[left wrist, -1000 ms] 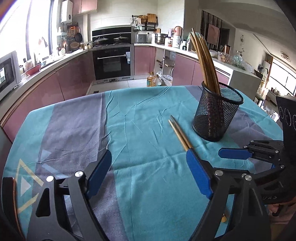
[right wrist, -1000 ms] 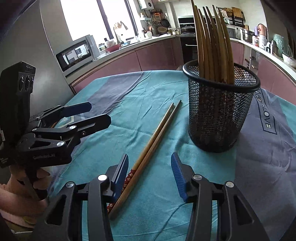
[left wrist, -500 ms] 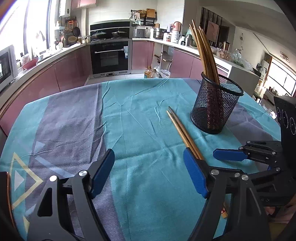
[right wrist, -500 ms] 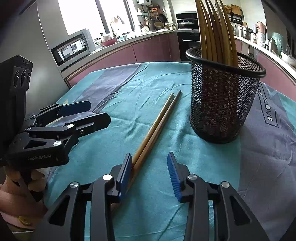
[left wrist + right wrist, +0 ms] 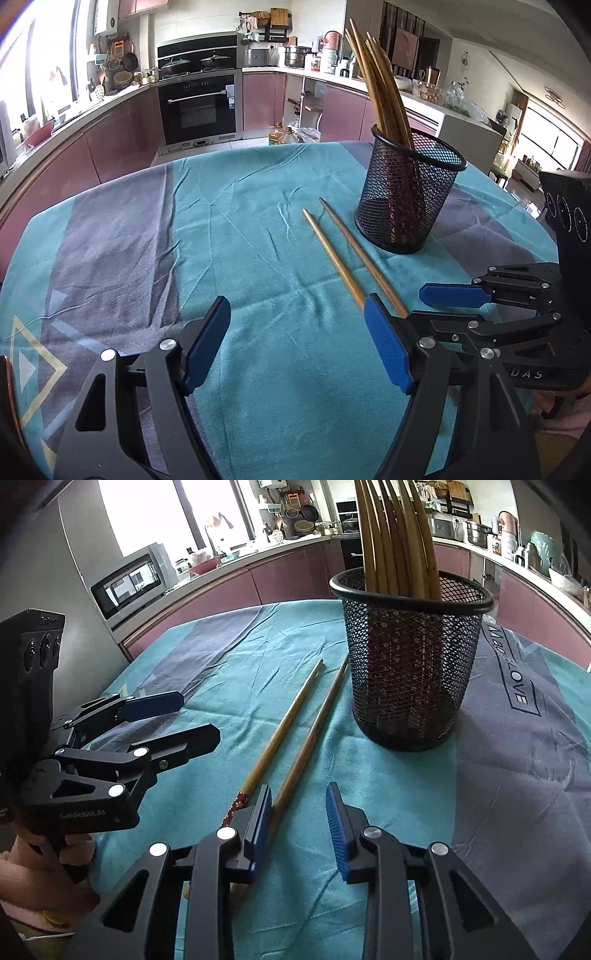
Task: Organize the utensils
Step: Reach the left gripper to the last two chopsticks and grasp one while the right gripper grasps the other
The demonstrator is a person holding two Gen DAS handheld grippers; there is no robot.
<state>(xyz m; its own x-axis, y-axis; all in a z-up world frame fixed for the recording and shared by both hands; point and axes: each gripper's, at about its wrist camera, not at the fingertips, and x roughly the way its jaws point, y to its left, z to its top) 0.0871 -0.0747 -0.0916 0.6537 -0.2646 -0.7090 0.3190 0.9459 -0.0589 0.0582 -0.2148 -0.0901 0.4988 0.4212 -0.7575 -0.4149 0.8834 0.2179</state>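
Observation:
Two wooden chopsticks point(image 5: 295, 723) lie side by side on the teal tablecloth, left of a black mesh cup point(image 5: 410, 672) that holds several upright chopsticks point(image 5: 399, 542). My right gripper point(image 5: 299, 830) is open low over their near ends; its left finger partly covers them. In the left wrist view the pair point(image 5: 343, 254) lies ahead on the right, beside the cup point(image 5: 406, 192). My left gripper point(image 5: 295, 347) is open and empty, left of the pair. The right gripper point(image 5: 436, 306) shows at that view's right edge.
The round table carries a teal and grey cloth point(image 5: 229, 258). Kitchen counters, an oven point(image 5: 197, 107) and a microwave point(image 5: 129, 583) stand beyond the table. The left gripper shows in the right wrist view point(image 5: 173, 716), close to the chopsticks' left side.
The two chopsticks have spread slightly apart at their far tips. My right gripper has moved forward over their near ends. My left gripper has drawn back and turned a little to the right.

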